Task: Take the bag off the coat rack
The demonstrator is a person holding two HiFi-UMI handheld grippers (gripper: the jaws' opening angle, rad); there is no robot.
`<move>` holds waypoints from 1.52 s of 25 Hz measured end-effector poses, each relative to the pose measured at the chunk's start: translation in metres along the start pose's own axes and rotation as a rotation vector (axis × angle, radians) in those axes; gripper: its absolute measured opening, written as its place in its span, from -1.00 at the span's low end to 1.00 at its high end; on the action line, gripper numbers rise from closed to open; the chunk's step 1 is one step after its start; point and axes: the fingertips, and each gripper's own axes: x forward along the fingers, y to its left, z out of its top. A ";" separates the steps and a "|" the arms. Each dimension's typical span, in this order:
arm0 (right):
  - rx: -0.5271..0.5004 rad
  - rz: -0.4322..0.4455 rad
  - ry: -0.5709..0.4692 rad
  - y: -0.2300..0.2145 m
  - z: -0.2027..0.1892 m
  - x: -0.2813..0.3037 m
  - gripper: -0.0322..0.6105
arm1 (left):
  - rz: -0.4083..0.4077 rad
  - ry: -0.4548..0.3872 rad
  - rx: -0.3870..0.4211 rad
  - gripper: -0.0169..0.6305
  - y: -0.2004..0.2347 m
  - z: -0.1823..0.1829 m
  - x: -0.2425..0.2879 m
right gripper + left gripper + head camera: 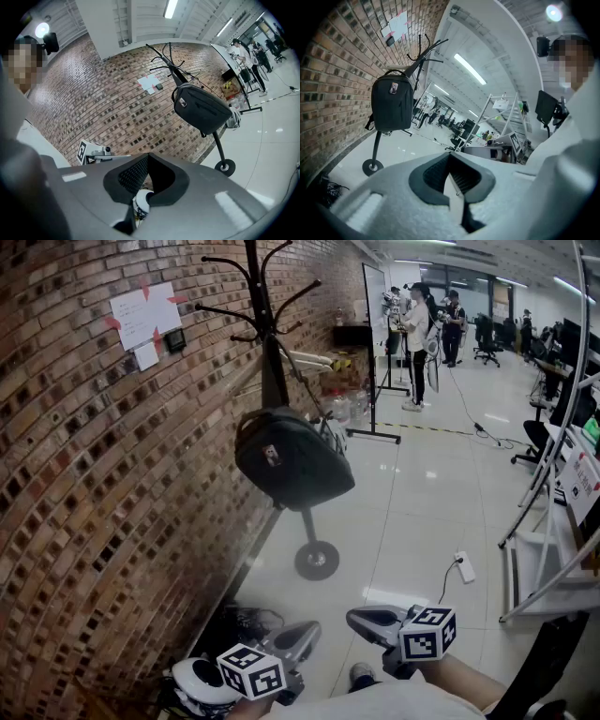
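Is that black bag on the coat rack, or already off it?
Hanging on it. The bag dangles from the coat rack, clear of the floor; the left gripper and right gripper are far from it.

Words you can read: none | paper sheets (142, 315) on the brick wall (84, 484): print too small for you | patch (272, 456) on the bag (300, 470): too blurry to read

Black bag (292, 460) on a black coat rack (265, 324). Red-brown brick wall (84, 484) with pale mortar lines, and a glossy white floor (422, 493). The left gripper (450, 158) is white and the right gripper (147, 158) is grey, both with black-and-white square-patterned marker cubes (251, 671).
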 end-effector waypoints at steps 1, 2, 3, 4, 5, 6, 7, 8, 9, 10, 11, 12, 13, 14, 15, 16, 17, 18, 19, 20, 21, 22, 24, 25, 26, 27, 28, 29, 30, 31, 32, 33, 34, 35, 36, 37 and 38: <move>0.001 0.000 0.002 -0.010 0.005 0.001 -0.90 | 0.007 0.002 0.001 -0.95 0.005 0.003 0.009; 0.002 -0.001 0.003 -0.020 0.011 0.001 -0.90 | 0.012 0.005 0.003 -0.95 0.010 0.007 0.018; 0.003 -0.001 0.001 -0.030 0.017 0.002 -0.90 | 0.014 0.008 0.004 -0.95 0.015 0.011 0.028; 0.002 -0.001 -0.004 -0.040 0.025 0.002 -0.90 | 0.012 0.011 0.006 -0.95 0.019 0.015 0.038; 0.000 0.001 -0.011 -0.049 0.035 0.001 -0.90 | 0.008 0.014 0.009 -0.95 0.021 0.021 0.049; -0.004 0.003 -0.019 -0.059 0.045 0.000 -0.90 | 0.003 0.014 0.014 -0.94 0.024 0.028 0.060; -0.011 0.007 -0.027 -0.067 0.056 -0.001 -0.90 | 0.000 0.012 0.021 -0.94 0.025 0.036 0.070; -0.019 0.010 -0.035 -0.076 0.067 -0.004 -0.90 | 0.001 0.007 0.031 -0.94 0.027 0.045 0.081; -0.029 0.012 -0.042 -0.084 0.078 -0.007 -0.90 | 0.005 0.002 0.045 -0.94 0.028 0.054 0.092; -0.041 0.013 -0.052 -0.091 0.089 -0.012 -0.90 | 0.013 -0.001 0.062 -0.94 0.028 0.064 0.102; -0.056 0.013 -0.064 -0.097 0.100 -0.016 -0.90 | 0.023 -0.002 0.086 -0.95 0.028 0.073 0.111; -0.074 0.010 -0.080 -0.103 0.111 -0.022 -0.90 | 0.033 -0.003 0.116 -0.94 0.027 0.080 0.119; -0.093 0.005 -0.098 -0.107 0.122 -0.027 -0.90 | 0.042 -0.005 0.146 -0.94 0.026 0.087 0.127; -0.110 0.001 -0.115 -0.112 0.132 -0.032 -0.90 | 0.049 -0.008 0.172 -0.94 0.025 0.093 0.133; -0.120 -0.002 -0.130 -0.116 0.140 -0.036 -0.90 | 0.056 -0.013 0.190 -0.94 0.025 0.099 0.137; -0.122 -0.003 -0.139 -0.119 0.145 -0.039 -0.90 | 0.069 -0.017 0.200 -0.94 0.027 0.103 0.140; -0.118 -0.003 -0.143 -0.123 0.147 -0.041 -0.90 | 0.087 -0.022 0.204 -0.94 0.031 0.108 0.142; -0.113 -0.003 -0.144 -0.126 0.148 -0.042 -0.90 | 0.112 -0.029 0.205 -0.95 0.035 0.114 0.142; -0.110 -0.002 -0.144 -0.129 0.149 -0.043 -0.90 | 0.140 -0.039 0.207 -0.94 0.040 0.121 0.142; -0.112 -0.001 -0.145 -0.131 0.151 -0.043 -0.90 | 0.166 -0.050 0.210 -0.94 0.046 0.129 0.142; -0.120 0.001 -0.147 -0.134 0.156 -0.042 -0.90 | 0.186 -0.061 0.215 -0.94 0.051 0.138 0.142; -0.130 0.002 -0.150 -0.137 0.161 -0.040 -0.90 | 0.194 -0.071 0.219 -0.94 0.055 0.146 0.142; -0.147 0.006 -0.155 -0.142 0.173 -0.037 -0.90 | 0.179 -0.089 0.223 -0.88 0.061 0.164 0.145; -0.152 0.005 -0.156 -0.145 0.179 -0.036 -0.90 | 0.166 -0.102 0.228 -0.85 0.064 0.174 0.147; -0.156 0.000 -0.157 -0.150 0.184 -0.034 -0.90 | 0.155 -0.115 0.239 -0.82 0.067 0.185 0.148; -0.160 -0.007 -0.158 -0.155 0.190 -0.031 -0.90 | 0.146 -0.128 0.256 -0.75 0.071 0.199 0.149; -0.164 -0.014 -0.158 -0.160 0.195 -0.028 -0.90 | 0.141 -0.139 0.278 -0.70 0.076 0.214 0.149; -0.168 -0.021 -0.158 -0.166 0.201 -0.024 -0.90 | 0.138 -0.150 0.301 -0.65 0.082 0.230 0.150; -0.171 -0.028 -0.159 -0.173 0.207 -0.019 -0.90 | 0.138 -0.160 0.323 -0.58 0.089 0.246 0.151; -0.174 -0.036 -0.161 -0.180 0.214 -0.014 -0.90 | 0.140 -0.172 0.345 -0.48 0.098 0.264 0.152; -0.175 -0.045 -0.161 -0.190 0.222 -0.010 -0.90 | 0.148 -0.186 0.366 -0.39 0.108 0.283 0.155; -0.176 -0.055 -0.160 -0.200 0.229 -0.004 -0.90 | 0.162 -0.202 0.386 -0.33 0.120 0.301 0.158; -0.175 -0.068 -0.156 -0.211 0.235 0.002 -0.90 | 0.180 -0.217 0.406 -0.23 0.134 0.320 0.161; -0.174 -0.079 -0.150 -0.221 0.241 0.008 -0.90 | 0.200 -0.229 0.424 -0.15 0.147 0.339 0.165; -0.171 -0.087 -0.142 -0.231 0.247 0.015 -0.90 | 0.220 -0.237 0.443 -0.10 0.161 0.358 0.169; -0.169 -0.091 -0.134 -0.240 0.253 0.022 -0.90 | 0.242 -0.243 0.463 -0.03 0.175 0.378 0.173; -0.165 -0.094 -0.128 -0.249 0.260 0.028 -0.90 | 0.263 -0.251 0.484 0.02 0.189 0.400 0.176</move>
